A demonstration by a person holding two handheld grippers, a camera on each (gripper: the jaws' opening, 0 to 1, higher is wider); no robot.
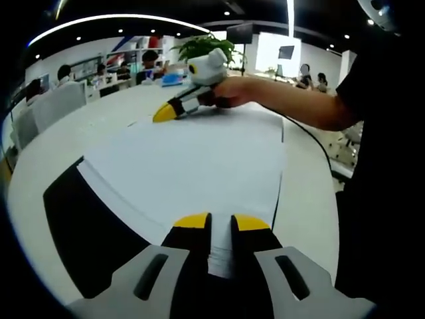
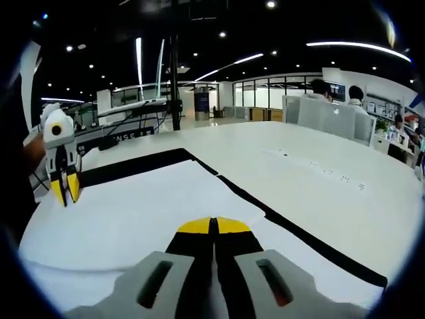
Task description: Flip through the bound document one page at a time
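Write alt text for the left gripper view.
The left gripper pinches the near edge of a white page of a black-covered document on a white table. Beyond it, a hand rests the right gripper on the page's far side.

The left gripper (image 1: 221,222) has its jaws clamped on the near edge of the document (image 1: 199,159), which lies open on the white desk (image 1: 60,146). Across the pages, a hand (image 1: 232,92) rests the right gripper (image 1: 164,113) on the far edge.

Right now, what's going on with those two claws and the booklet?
Left gripper shut on a page edge. Right gripper shut, resting on the bound document. White table; nothing blocking.
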